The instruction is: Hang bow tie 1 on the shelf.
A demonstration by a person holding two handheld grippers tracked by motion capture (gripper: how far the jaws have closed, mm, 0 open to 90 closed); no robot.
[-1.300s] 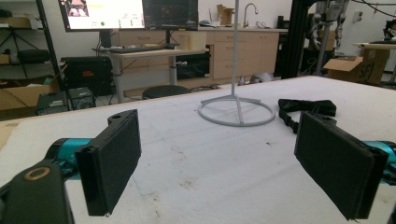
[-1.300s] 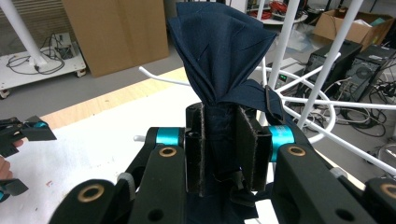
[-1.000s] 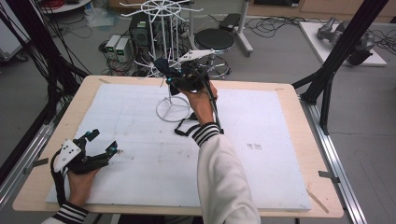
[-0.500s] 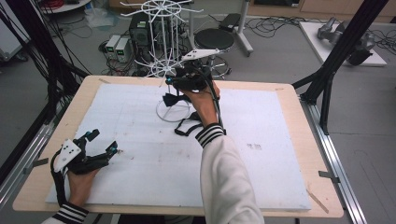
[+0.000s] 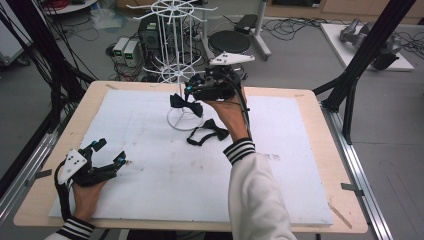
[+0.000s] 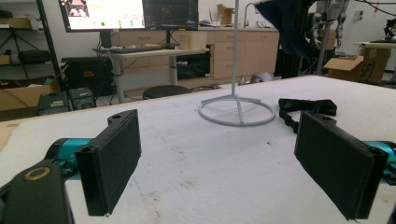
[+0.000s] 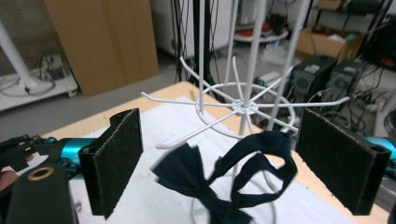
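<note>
A dark navy bow tie (image 7: 205, 184) hangs by its strap from a hook of the white wire rack (image 7: 243, 109); in the high view this bow tie (image 5: 186, 105) dangles just above the rack's base ring (image 5: 184, 120). My right gripper (image 5: 192, 91) is beside it, and its jaws have just been opening. In the right gripper view the right gripper (image 7: 229, 158) is open, its pads clear of the tie on both sides. A second black bow tie (image 5: 209, 132) lies flat on the white board. My left gripper (image 5: 111, 152) rests open at the near left, nothing between its jaws (image 6: 229, 163).
The rack pole (image 6: 235, 46) rises from its ring base at the board's far middle. The white foam board (image 5: 150, 180) covers the wooden table (image 5: 320, 165). Black frame legs (image 5: 350, 95) stand at the right; computers and cables sit on the floor behind.
The right gripper's jaws spread apart and let go of the navy bow tie, which now hangs on the rack. The right hand drew back to the right. The left hand stayed put.
</note>
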